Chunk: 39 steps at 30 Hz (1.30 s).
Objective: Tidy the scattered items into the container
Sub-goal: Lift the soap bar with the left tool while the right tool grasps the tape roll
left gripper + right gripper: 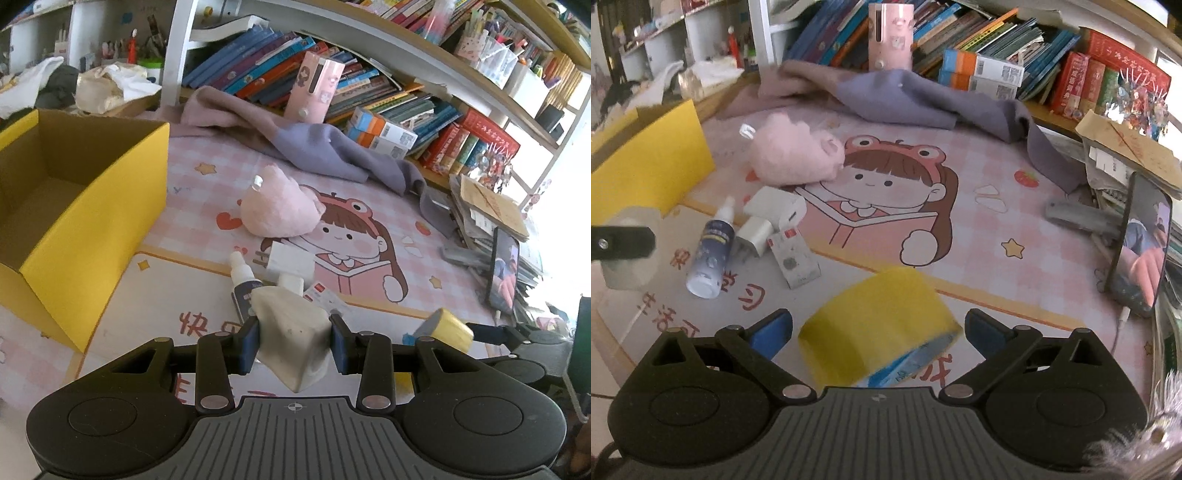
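Pink plush [796,157], spray bottle [711,251], chargers [775,212] scattered beside yellow box [85,206]

Both wrist cameras are sitting just behind their fingers, looking steeply down at the pink cartoon mat [207,192] [1015,229] from close by, facing the bookshelf [369,85] [1015,33] at the top. The spray bottle [242,284] [711,254] and yellow box [92,229] [653,166] are appearing in both views.
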{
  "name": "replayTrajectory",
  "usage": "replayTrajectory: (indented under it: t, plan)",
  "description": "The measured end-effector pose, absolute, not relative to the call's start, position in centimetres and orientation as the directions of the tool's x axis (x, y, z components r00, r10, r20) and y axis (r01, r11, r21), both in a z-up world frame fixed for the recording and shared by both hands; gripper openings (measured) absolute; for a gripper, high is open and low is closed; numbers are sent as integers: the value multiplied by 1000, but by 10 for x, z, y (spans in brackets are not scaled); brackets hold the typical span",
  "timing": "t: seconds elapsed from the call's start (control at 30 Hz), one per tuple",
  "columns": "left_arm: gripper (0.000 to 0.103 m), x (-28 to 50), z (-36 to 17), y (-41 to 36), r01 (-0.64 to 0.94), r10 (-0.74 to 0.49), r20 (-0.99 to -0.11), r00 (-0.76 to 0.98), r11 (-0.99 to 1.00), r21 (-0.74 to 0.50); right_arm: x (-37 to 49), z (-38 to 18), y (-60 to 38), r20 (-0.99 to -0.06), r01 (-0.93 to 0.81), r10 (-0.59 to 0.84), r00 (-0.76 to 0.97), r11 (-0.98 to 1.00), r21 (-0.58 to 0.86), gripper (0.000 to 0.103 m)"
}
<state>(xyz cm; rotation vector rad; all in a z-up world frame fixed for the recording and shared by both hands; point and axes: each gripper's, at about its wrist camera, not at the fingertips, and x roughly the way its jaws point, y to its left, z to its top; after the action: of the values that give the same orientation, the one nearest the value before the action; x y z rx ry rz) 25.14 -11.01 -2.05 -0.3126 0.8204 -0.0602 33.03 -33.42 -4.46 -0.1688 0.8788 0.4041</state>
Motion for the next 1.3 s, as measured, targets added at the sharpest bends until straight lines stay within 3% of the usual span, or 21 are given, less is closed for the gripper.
replayTrajectory:
  t: [0.2, 0.4, 0.6, 0.7, 0.8, 0.93, 1.03, 1.13, 1.3]
  plan:
    - [38, 251, -20, -112, -56, -187, -702, 688, 950, -308, 321, -32, -350, -764, -399, 282, 581, 916, 35, 100]
    - [38, 252, -23, -113, -49, -199, -706, 679, 948, -314, 317, -33, -352, -796, -381, 336, 503, 913, 145, 90]
    - [38, 253, -22, -116, -38, -193, -711, 676, 955, -295, 328, -33, -335, -763, -303, 290, 577, 944, 130, 85]
    - [38, 252, -21, -115, -41, -191, -708, 680, 954, -297, 330, -39, -334, -787, -266, 190, 587, 963, 34, 69]
    - [38, 252, -23, -112, -50, -193, -708, 680, 950, -308, 327, -39, -356, -788, -213, 191, 585, 974, 79, 69]
    - [38, 255, -26, -114, -41, -212, -706, 675, 945, -323, 320, -33, -365, -772, -207, 164, 614, 977, 42, 55]
    - [38, 257, -26, -116, -26, -223, -705, 673, 946, -324, 318, -35, -362, -773, -248, 173, 610, 969, 22, 50]
    - [38, 258, -25, -115, -24, -220, -703, 676, 947, -320, 323, -36, -368, -779, -249, 242, 579, 962, 113, 43]
    - [38, 255, -23, -108, -45, -202, -705, 680, 948, -314, 339, -46, -392, -748, -93, 446, 492, 881, 464, 35]
